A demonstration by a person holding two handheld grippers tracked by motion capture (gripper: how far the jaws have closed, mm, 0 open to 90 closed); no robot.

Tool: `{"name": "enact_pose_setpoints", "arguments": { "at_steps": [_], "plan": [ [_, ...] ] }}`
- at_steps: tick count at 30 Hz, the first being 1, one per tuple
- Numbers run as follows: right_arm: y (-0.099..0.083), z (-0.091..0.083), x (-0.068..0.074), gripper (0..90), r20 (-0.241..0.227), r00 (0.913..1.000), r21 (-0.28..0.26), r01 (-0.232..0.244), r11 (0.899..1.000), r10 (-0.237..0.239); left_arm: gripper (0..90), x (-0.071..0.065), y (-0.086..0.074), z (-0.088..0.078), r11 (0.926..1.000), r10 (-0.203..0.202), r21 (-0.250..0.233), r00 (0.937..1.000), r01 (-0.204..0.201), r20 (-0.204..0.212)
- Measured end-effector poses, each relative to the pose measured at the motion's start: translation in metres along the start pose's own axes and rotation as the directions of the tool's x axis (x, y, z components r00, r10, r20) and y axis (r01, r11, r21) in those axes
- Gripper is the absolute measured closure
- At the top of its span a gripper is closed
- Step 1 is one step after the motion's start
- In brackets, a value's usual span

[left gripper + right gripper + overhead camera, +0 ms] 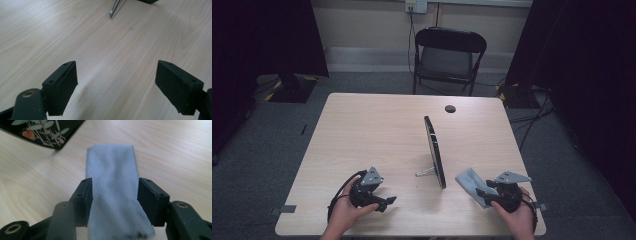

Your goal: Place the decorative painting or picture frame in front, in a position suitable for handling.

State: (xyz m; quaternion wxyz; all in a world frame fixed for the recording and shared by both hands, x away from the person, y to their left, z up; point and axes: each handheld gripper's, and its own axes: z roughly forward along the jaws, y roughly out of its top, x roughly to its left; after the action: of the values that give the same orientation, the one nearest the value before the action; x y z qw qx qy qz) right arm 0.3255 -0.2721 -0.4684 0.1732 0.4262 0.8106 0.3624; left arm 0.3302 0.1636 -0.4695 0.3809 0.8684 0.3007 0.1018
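Table: pale wood-grain tabletop (377, 130), person's hands entering from the near edge.
Cloth: folded light grey-blue ribbed cloth (112, 182) lies flat near the table's near right corner, just right of the stand's foot.
Cloth axis: long strip; in the high view it runs from the right gripper (486, 193) diagonally away to upper left; far end squared off.
Cloth vs fingers: lies between the right gripper's (114, 195) jaws; its edges reach both pads, and pressure cannot be judged. Jaws partly spread, not clamped.
Left gripper: left gripper (116, 80) rests low over bare wood, jaws wide apart, nothing between.
Upright panel: thin black flat panel on a metal wire stand (435, 150), edge-on from above.
View difference: right gripper view shows leaf-and-flower print on the panel's dark face (40, 131); the high view shows its rim.
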Motion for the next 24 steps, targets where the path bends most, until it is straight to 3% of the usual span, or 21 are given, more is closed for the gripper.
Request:
{"name": "enact_pose_setpoints", "arguments": {
  "at_steps": [5,8,11,12,14,18,24],
  "plan": [
    [0.007,0.026,0.001,45.2,-0.006,0.9999,0.043,-0.009,0.999,0.009,17.8,-0.001,0.000,0.001,1.0000,-0.002,0.000,1.0000,0.002,0.002],
    [0.006,0.036,-0.003,46.8,-0.024,0.9994,0.027,-0.024,0.999,0.025,17.3,-0.001,0.000,0.001,1.0000,-0.003,-0.006,1.0000,0.003,0.008],
    [0.003,0.034,-0.006,58.3,-0.049,0.9984,0.008,-0.028,1.000,0.028,17.2,0.000,0.000,0.001,0.9998,-0.019,-0.011,0.9998,0.019,0.003],
    [0.003,0.034,-0.006,58.3,-0.049,0.9984,0.008,-0.028,1.000,0.028,17.2,0.000,0.000,0.001,0.9998,-0.019,-0.011,0.9998,0.019,0.003],
    [0.002,0.030,-0.002,71.1,-0.092,0.9957,0.027,-0.006,1.000,0.008,17.0,-0.002,0.000,0.002,0.9999,-0.012,-0.012,0.9999,0.012,0.008],
    [0.002,0.024,0.004,77.2,-0.123,0.9921,0.045,0.031,0.999,-0.026,17.9,-0.005,0.001,0.003,1.0000,0.006,-0.003,0.9999,-0.006,0.014],
    [0.000,0.013,0.010,78.6,-0.156,0.9868,0.037,0.049,0.998,-0.043,18.5,-0.008,0.004,0.005,0.9999,0.011,-0.007,0.9995,-0.011,0.029]
  ]
}}
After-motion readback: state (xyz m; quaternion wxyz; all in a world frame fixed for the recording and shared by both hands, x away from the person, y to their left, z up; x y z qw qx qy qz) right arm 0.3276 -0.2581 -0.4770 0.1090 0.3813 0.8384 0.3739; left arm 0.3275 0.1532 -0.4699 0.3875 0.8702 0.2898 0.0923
